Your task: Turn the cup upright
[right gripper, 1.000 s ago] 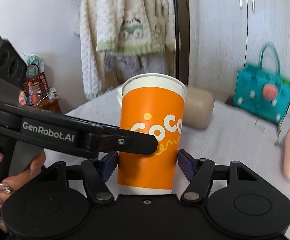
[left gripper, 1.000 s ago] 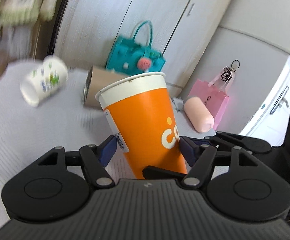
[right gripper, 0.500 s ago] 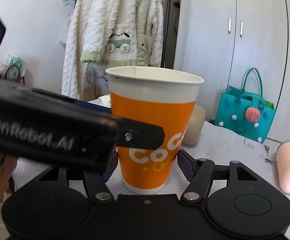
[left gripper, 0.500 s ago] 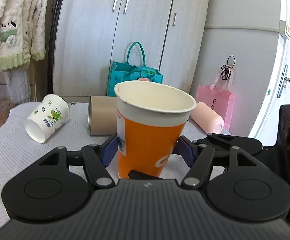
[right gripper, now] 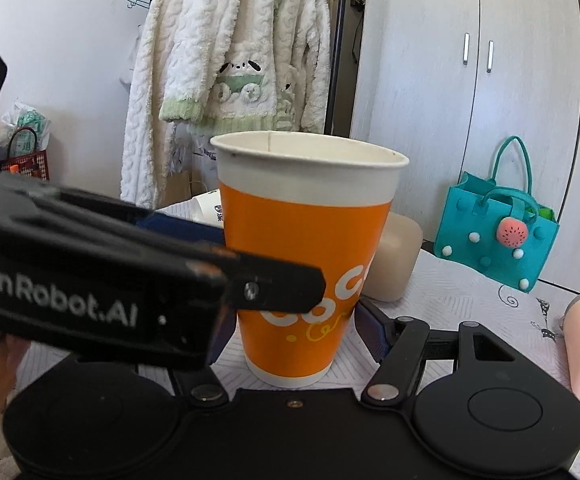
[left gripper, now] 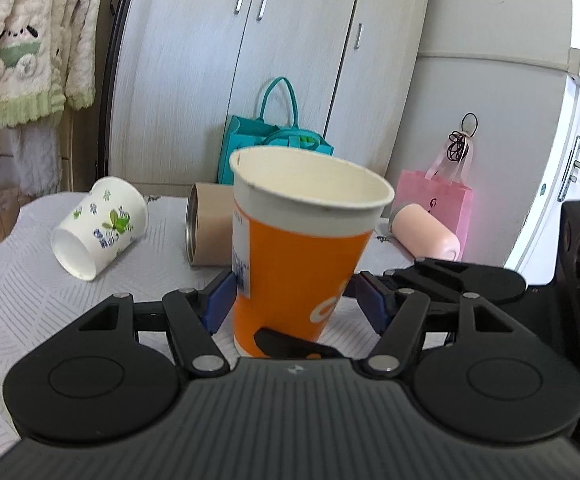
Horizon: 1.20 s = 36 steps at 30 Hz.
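Two tongs flank upright orange "CoCo" cup (right gripper: 306,264); "GenRobot.AI" on left tongs (right gripper: 226,236).

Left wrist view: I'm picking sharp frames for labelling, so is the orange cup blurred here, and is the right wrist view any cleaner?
Left wrist view: the orange cup is softly smeared, its label text unreadable; cabinet lines bow from fisheye. Right wrist view: the cup is crisp, logo legible; the left gripper crossing it looks soft.

Orange cup (left gripper: 298,256) is filling frame center between both hand-held grippers' fingers. Behind it, tan tumbler (left gripper: 206,226), floral cup (left gripper: 100,228) and pink cup (left gripper: 426,232) are lying across the bench (left gripper: 22,300); lower-left bench is staying bare.
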{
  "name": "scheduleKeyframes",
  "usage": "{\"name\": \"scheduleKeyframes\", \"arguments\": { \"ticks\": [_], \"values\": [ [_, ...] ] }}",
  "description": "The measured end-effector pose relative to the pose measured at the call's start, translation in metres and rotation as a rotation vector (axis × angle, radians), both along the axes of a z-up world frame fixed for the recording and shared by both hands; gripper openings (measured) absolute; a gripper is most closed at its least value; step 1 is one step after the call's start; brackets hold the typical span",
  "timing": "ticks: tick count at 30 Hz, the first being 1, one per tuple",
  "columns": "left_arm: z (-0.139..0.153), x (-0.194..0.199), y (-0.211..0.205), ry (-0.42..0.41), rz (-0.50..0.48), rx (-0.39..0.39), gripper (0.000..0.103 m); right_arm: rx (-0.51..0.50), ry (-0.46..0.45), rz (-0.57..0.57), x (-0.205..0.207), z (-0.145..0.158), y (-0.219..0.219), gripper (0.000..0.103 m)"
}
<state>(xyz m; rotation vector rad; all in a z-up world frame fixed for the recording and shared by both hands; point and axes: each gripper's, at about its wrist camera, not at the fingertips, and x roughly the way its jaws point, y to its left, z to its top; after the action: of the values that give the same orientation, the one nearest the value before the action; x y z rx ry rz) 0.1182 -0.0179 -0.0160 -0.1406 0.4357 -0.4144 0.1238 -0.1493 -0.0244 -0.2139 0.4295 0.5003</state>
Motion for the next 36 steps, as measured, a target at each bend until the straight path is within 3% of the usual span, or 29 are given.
{"name": "scheduleKeyframes", "arguments": {
  "ticks": [9,14,22,36],
  "values": [
    [-0.003,0.0,0.003,0.028,-0.021,-0.036,0.065,-0.004,0.004,-0.012,-0.001,0.002,-0.001,0.071],
    [-0.003,-0.005,0.003,0.035,-0.015,-0.019,0.065,-0.024,-0.009,-0.006,-0.004,0.003,0.003,0.071],
    [0.003,-0.014,0.014,0.018,0.003,-0.032,0.066,-0.005,-0.03,-0.024,-0.013,0.012,0.001,0.079],
    [0.02,-0.044,0.027,0.051,0.086,0.024,0.069,0.045,-0.052,-0.121,-0.054,0.027,-0.022,0.079]
  ]
}}
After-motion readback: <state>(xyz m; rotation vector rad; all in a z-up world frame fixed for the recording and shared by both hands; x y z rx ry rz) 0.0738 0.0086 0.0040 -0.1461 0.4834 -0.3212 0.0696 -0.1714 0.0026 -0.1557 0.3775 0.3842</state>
